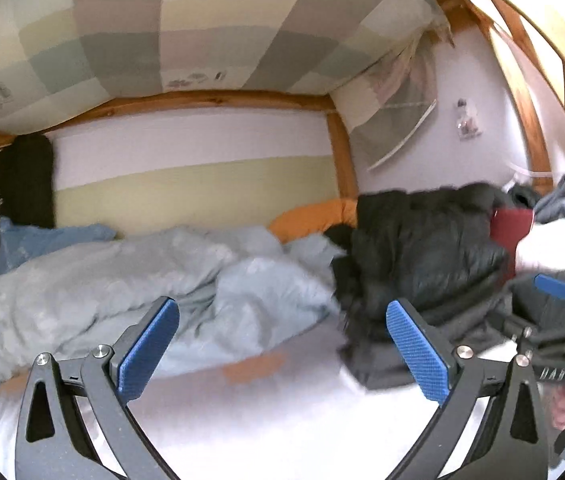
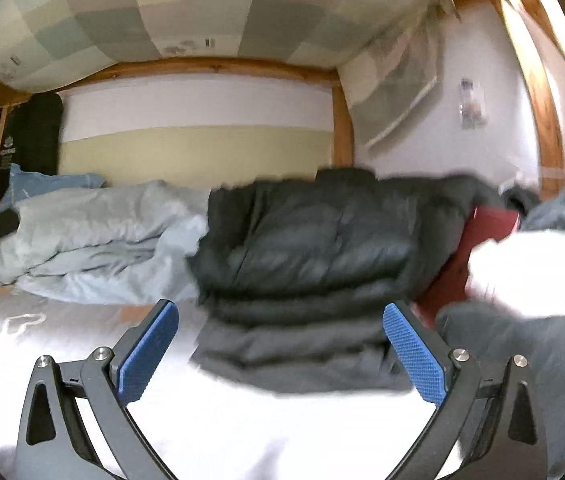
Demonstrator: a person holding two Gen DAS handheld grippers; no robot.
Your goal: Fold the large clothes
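Your left gripper [image 1: 282,344] and right gripper [image 2: 280,346] both have their jaws spread wide with nothing between them. The black puffer jacket [image 2: 322,248] lies folded on the white bed sheet [image 2: 242,420], ahead of your right gripper, beside the rumpled blue duvet [image 1: 122,272].

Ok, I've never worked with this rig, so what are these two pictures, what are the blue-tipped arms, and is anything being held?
Each picture comes from a camera on a hand-held gripper, looking along its two blue-padded fingers. The left gripper and the right gripper both stand wide open and hold nothing. Ahead is a bed with a white sheet. On it lie a rumpled light blue duvet, a folded black puffy jacket, and a dark grey garment under the jacket. Both pictures are blurred.
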